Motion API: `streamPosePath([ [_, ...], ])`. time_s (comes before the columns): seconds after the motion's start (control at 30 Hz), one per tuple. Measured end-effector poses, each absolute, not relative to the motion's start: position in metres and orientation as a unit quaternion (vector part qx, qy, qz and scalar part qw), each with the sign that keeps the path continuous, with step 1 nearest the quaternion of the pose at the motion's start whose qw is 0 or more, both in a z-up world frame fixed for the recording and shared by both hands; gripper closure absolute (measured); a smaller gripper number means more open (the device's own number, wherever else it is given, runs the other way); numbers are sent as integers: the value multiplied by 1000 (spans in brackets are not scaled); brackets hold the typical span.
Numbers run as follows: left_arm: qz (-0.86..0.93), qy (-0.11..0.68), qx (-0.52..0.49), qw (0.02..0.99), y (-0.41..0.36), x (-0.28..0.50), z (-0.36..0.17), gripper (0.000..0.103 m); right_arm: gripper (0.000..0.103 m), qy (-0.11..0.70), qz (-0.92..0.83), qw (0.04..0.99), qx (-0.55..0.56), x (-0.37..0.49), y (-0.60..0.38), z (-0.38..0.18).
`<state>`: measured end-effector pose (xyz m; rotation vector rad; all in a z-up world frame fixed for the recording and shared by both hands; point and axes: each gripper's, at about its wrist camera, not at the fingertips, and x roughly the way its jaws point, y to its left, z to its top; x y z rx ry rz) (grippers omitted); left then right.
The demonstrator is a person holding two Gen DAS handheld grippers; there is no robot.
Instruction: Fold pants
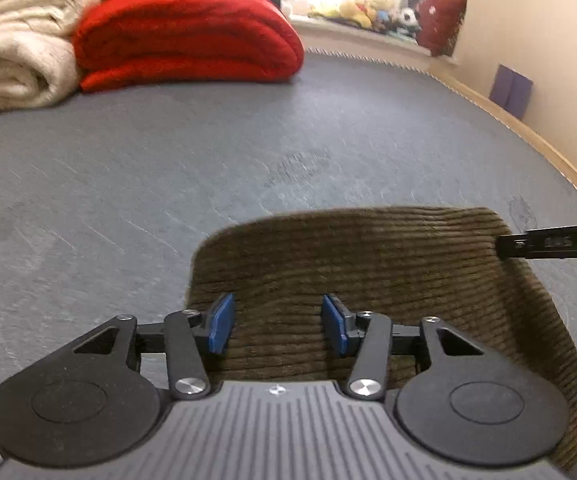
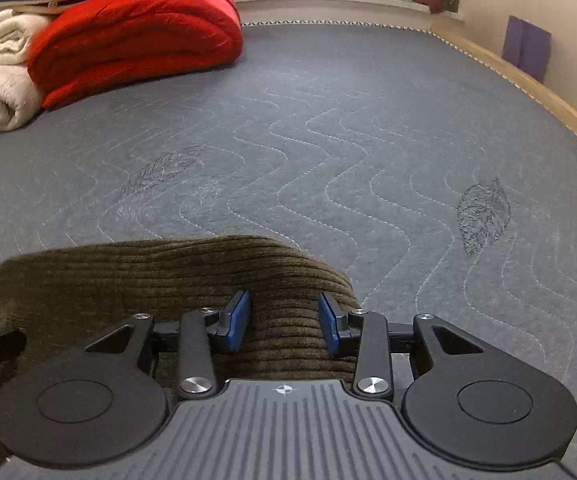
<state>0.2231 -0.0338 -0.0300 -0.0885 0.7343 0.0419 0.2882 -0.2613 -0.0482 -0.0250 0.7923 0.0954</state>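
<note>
The olive-brown corduroy pants (image 1: 368,264) lie folded on the grey quilted mattress (image 1: 168,168). My left gripper (image 1: 277,328) hovers over their near left part, its blue pads (image 1: 220,328) apart with only flat cloth below. At the right edge, a black finger of the other gripper (image 1: 548,242) reaches over the pants' far corner. In the right wrist view the pants (image 2: 148,280) fill the lower left. My right gripper (image 2: 283,328) stands open over their right end, where a raised ridge of cloth sits between the pads (image 2: 238,326) without being pinched.
A folded red blanket (image 1: 188,36) and a cream blanket (image 1: 12,48) are stacked at the far left. A wooden bed edge (image 2: 528,80) runs along the right by the wall. Plush toys (image 1: 364,8) line the window sill. Bare mattress (image 2: 328,140) stretches ahead.
</note>
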Motion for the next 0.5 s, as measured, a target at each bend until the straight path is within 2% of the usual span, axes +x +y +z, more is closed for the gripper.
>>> streamPosePath([
  [0.13,27,332,-28,942,-36,205,-20,45,63,319,39,947,-5,245,-266,-22],
  [0.2,23,350,-7,936,-41,202,-23,45,61,299,38,954,0,217,-272,-18],
  [0.27,21,386,9,922,-45,204,-37,44,58,323,36,946,-15,198,-275,-28],
  [0.37,28,368,21,929,-48,195,-28,44,57,420,37,905,-46,190,-282,-53],
  [0.47,21,340,37,939,-56,176,-15,44,55,396,31,918,-4,163,-297,-35],
  [0.5,16,344,45,938,-59,174,-15,44,51,385,35,922,4,155,-300,-28],
])
